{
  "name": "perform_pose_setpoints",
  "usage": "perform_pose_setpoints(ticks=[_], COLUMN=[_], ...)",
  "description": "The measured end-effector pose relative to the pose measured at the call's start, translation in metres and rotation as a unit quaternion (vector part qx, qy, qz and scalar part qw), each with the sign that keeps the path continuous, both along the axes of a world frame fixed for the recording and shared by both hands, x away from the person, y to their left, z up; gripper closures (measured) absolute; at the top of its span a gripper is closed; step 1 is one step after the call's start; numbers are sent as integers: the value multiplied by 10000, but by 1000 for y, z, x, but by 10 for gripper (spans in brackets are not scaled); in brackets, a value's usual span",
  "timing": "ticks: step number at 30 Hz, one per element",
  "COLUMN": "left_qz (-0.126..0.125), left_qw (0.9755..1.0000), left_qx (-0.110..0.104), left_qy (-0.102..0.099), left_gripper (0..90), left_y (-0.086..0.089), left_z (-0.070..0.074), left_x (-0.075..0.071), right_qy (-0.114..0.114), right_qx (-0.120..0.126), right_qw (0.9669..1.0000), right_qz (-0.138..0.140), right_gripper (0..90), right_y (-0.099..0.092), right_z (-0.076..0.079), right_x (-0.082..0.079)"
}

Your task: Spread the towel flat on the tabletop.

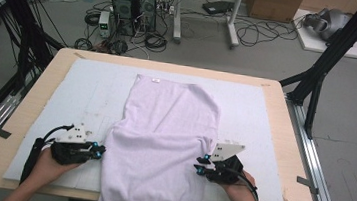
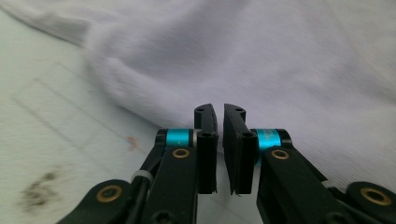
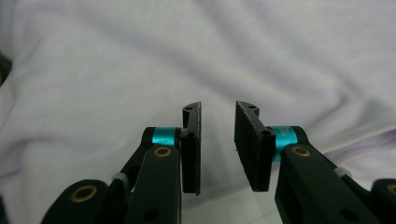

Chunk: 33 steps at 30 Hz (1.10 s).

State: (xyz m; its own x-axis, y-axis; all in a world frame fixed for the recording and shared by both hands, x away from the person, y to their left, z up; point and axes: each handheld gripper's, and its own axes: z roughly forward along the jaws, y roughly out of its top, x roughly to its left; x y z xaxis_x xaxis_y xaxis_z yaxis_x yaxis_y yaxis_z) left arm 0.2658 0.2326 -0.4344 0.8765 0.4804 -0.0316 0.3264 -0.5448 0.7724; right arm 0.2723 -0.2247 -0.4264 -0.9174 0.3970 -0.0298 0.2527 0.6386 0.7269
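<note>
Pale foam matting (image 1: 81, 95) covers our wooden worktop (image 1: 290, 142), with cables and computer towers (image 1: 135, 3) on the floor at the frame's top. Our left gripper (image 2: 219, 112) has its jaws a narrow slit apart, empty, tips just short of the lilac garment (image 1: 162, 144). Our right gripper (image 3: 217, 109) holds its jaws a little wider, also empty, over the cloth. That garment lies spread down the frame's centre, its lower end hanging over the near edge.
</note>
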Motion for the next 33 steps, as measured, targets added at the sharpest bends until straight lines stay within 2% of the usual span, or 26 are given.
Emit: perform_pose_setpoints(ticks=[3,5,6,7,9,10,12,14,16,20,24,27,28,30,31,33], left_qz=[-195,-230,-255,-280,-264,-256,-257,-216,-172,-31,47,-124,-207,-291,-316,-337], left_qw=[9996,9995,9994,9993,9994,9995,9995,9996,9997,10000,9998,9997,9995,9990,9989,9991], left_qx=[43,-30,-22,0,29,45,50,31,101,49,-94,-141,-163,-254,-258,-199], left_qy=[190,209,242,232,223,198,163,160,125,-64,-169,-174,-183,-203,-210,-191], left_gripper=[734,677,666,667,674,684,763,866,880,883,883,882,879,818,735,682], left_y=[-8,-13,-16,-19,-24,-27,-28,-28,-27,-14,2,0,-2,-5,-6,-6], left_z=[-6,-9,-9,-9,-8,-8,-8,-7,-5,10,25,29,29,31,31,29], left_x=[1,3,5,6,7,8,8,7,5,-8,-25,-40,-44,-50,-52,-52], right_qy=[247,361,408,434,483,505,433,411,481,382,296,221,198,193,154,383], right_qx=[71,63,42,143,212,215,176,150,141,32,126,234,196,130,87,196], right_qw=[9996,9991,9989,9987,9984,9983,9988,9990,9986,9991,9994,9994,9994,9994,9994,9977], right_qz=[131,222,222,210,191,196,156,120,174,166,104,149,180,273,307,516], right_gripper=[684,616,593,583,593,610,688,826,877,885,887,888,888,888,888,881], right_y=[-1,1,2,2,2,2,2,2,2,0,-9,-15,-16,-18,-20,-27], right_z=[-9,-14,-16,-17,-19,-19,-18,-18,-17,-13,-5,5,9,14,17,23], right_x=[-5,-7,-6,-6,-4,-4,-4,-2,0,-4,-10,-21,-27,-35,-39,-46])
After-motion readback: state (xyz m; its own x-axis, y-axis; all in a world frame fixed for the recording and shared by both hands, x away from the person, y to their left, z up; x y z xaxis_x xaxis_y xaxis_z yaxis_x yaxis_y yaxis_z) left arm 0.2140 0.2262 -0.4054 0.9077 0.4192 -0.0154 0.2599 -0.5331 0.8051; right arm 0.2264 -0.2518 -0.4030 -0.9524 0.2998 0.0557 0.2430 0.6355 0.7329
